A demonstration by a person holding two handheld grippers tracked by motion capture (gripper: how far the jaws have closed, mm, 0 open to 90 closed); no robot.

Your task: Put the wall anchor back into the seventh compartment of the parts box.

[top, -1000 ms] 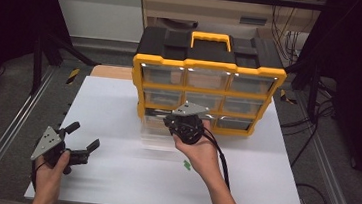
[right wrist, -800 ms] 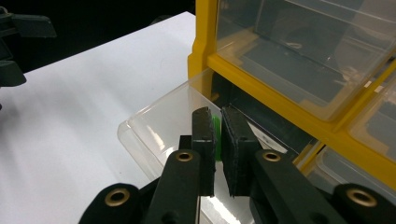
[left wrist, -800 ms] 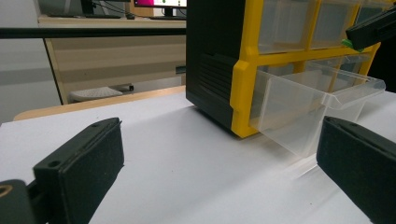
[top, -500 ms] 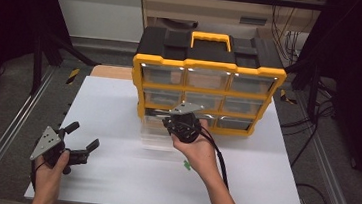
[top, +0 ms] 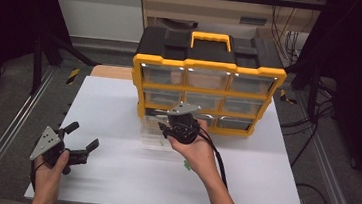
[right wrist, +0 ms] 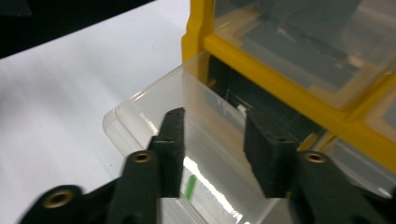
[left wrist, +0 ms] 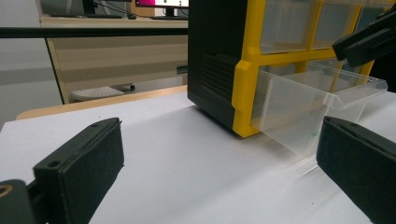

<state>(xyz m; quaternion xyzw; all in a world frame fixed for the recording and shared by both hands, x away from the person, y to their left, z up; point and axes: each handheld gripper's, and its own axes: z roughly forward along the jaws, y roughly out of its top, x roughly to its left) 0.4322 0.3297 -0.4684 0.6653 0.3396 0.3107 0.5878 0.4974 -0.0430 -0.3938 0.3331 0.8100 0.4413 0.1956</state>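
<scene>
The right hand-held gripper (right wrist: 212, 154) has just been opening its jaws, which stand apart over the pulled-out clear drawer (right wrist: 196, 154), a small green piece (right wrist: 189, 186) beneath them. The drawer juts from the yellow organizer's (top: 206, 77) bottom row onto the white table (top: 113, 105). The left hand-held gripper (top: 80, 141) gapes, well apart.

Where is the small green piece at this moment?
In the right gripper view, the small green piece lies inside the pulled-out clear plastic drawer, bottom left of the yellow-and-black organizer box, below the right claw.

Both grippers black, two flat rubbery jaws each. Left gripper (top: 80, 144) carries a grey three-cornered plate on top; right gripper (top: 175, 130) too, plus black cable trailing. Brass-coloured screws at jaw pivots. Forearms bare, no sleeves.
</scene>
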